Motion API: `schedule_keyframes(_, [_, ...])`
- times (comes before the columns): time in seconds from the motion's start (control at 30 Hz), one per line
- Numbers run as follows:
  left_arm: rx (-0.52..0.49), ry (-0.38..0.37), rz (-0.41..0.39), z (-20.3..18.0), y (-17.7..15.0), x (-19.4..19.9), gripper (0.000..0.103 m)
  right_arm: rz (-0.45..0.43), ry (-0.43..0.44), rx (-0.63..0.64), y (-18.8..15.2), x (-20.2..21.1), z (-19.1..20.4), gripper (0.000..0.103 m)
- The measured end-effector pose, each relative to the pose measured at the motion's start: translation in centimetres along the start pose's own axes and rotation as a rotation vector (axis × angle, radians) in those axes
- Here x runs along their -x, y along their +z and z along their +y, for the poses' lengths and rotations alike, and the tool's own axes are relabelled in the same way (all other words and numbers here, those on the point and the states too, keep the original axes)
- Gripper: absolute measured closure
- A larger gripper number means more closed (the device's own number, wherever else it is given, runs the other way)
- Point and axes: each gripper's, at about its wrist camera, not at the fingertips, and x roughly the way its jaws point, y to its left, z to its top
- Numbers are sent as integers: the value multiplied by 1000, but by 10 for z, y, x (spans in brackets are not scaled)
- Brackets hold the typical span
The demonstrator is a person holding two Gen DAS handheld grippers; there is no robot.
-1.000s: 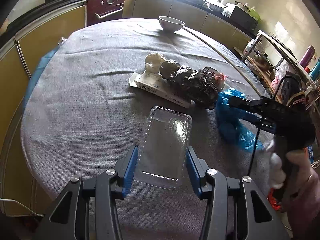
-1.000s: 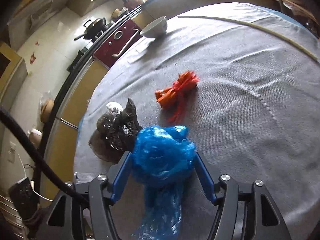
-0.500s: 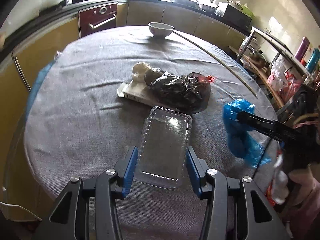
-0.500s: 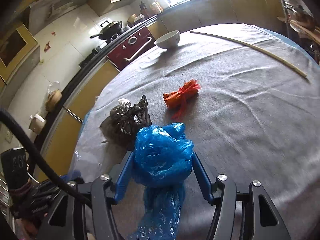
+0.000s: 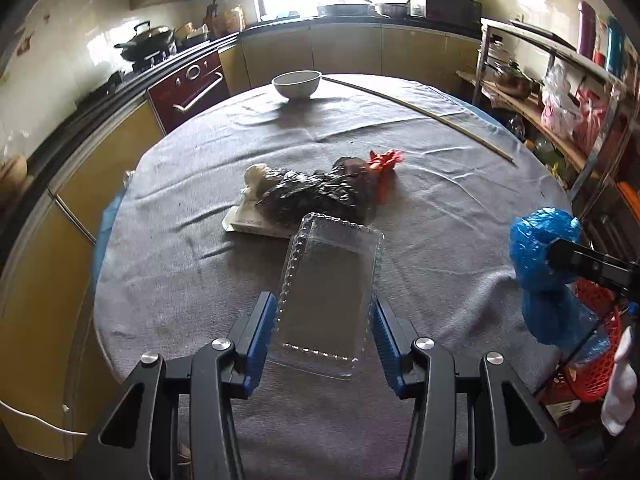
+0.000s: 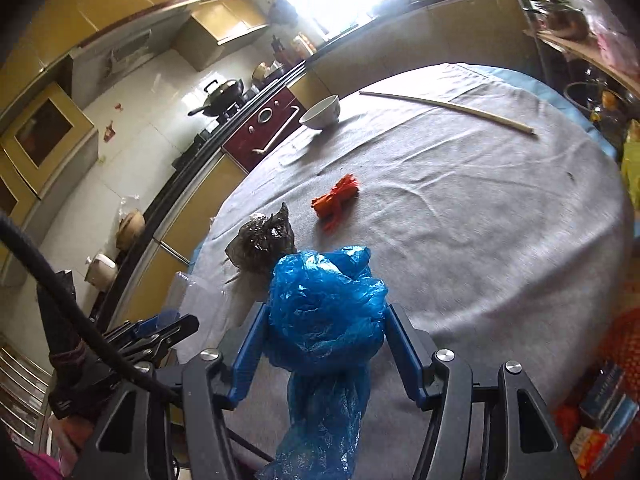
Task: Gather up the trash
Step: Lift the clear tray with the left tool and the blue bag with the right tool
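My left gripper (image 5: 322, 304) is shut on a clear plastic clamshell box (image 5: 332, 264), held above the grey-clothed round table (image 5: 180, 280). My right gripper (image 6: 326, 316) is shut on a crumpled blue plastic bag (image 6: 324, 312), whose tail hangs down between the fingers. In the left wrist view that blue bag (image 5: 540, 248) hangs off the table's right edge. On the table lie a black plastic bag (image 5: 312, 196) on a flat white carton (image 5: 248, 222), a white crumpled wad (image 5: 256, 174) and a red-orange bundle (image 5: 384, 164).
A white bowl (image 5: 297, 83) and a long thin stick (image 5: 420, 116) lie at the table's far side. A red mesh basket (image 5: 596, 344) stands low beyond the right edge, below the blue bag. Kitchen counters, a stove and shelves ring the table.
Both grippers have lifted and drawn back from the table's middle with their loads. The blue bag has left the cloth and moved right, past the table's edge.
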Motion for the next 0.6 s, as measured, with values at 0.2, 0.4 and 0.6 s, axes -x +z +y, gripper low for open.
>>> schedule_keyframes(0.2, [-41, 7, -1, -24, 2, 6, 53, -21, -1, 7, -13, 26, -8, 41])
schedule_keyframes(0.4, [-95, 1, -8, -51, 3, 11, 53, -50, 2, 8, -22, 47, -17, 40])
schedule_keyframes(0.6, [-146, -5, -18, -74, 5, 16, 53, -82, 8, -6, -26, 64, -24, 40])
